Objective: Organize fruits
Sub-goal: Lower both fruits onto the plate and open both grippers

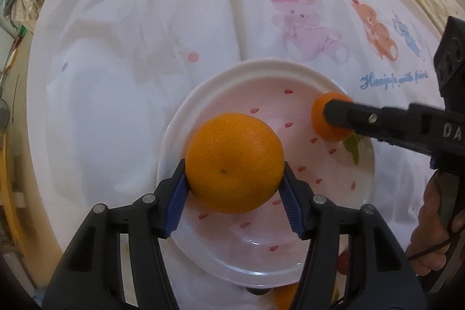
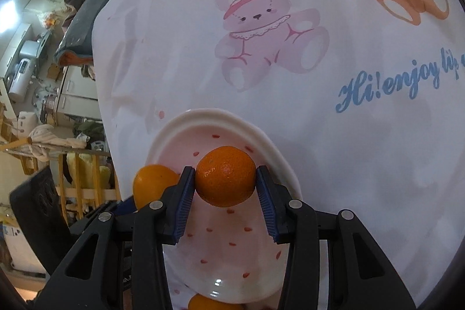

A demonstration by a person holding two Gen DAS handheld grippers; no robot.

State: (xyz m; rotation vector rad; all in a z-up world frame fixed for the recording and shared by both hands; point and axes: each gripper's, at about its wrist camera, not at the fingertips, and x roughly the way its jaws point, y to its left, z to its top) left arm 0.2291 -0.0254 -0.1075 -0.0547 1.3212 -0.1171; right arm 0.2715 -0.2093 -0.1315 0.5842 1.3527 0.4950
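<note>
A shallow pink ceramic plate with red flecks (image 1: 232, 83) sits on a white bear-printed tablecloth (image 1: 122, 63). Above it, a large round orange (image 1: 234, 161) hangs left of a smaller leafed orange (image 1: 319, 118); a third orange (image 2: 203, 304) lies beside the plate's near rim.

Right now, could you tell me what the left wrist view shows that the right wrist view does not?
Only the left wrist view shows the green leaf under the small orange, the person's hand on the right tool, and a blue bear print.

Only the right wrist view shows the room at left, with its wooden railing.

Both show the pink-dotted plate, the left tool shut on the large orange, the small orange, and the bear-print cloth.
</note>
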